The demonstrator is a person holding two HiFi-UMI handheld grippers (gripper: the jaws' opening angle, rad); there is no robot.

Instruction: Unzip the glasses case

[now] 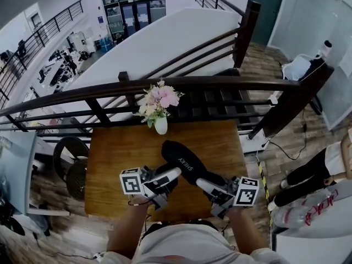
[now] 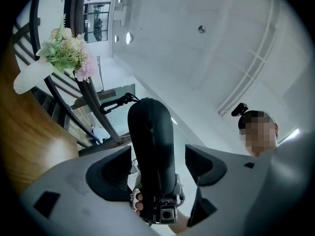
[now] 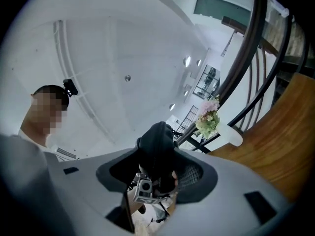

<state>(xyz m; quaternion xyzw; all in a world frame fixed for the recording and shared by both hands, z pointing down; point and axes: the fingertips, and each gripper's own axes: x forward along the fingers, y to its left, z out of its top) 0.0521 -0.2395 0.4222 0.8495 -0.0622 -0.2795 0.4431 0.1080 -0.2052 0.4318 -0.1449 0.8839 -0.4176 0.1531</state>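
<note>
The black glasses case (image 1: 184, 161) hangs over the near middle of the wooden table (image 1: 113, 164), long and slanted, its far end toward the left and its near end toward the right. Both gripper views show it against the ceiling and the railing, not against wood, so it looks lifted off the tabletop.

The right gripper (image 3: 160, 170) is clamped on the near right end of the case: its two pads press the case's sides, set fairly wide apart by its thickness. The left gripper (image 2: 157, 157) is released, its jaws spread wide. The case rises between them with a gap on each side, and neither pad touches it. Past the case in that view, fingers (image 2: 139, 200) and the other tool's small camera sit at the clamped end.

From the head view both tools reach in from the near edge and meet at the case, the left one from the left, the right one from the right. Their marker cubes (image 1: 131, 180) face up and outward. Both tools tip upward and are rolled to one side. The person's forearms (image 1: 129, 227) come up from the bottom, elbows bent and close to the body.

Further off, a white vase (image 1: 160, 126) of pink and white flowers (image 1: 158, 100) stands at the table's far edge. Just behind it is a dark railing (image 1: 192, 84). A round chair (image 1: 71, 164) sits left of the table, and another person's legs (image 1: 305, 175) show at the far right
</note>
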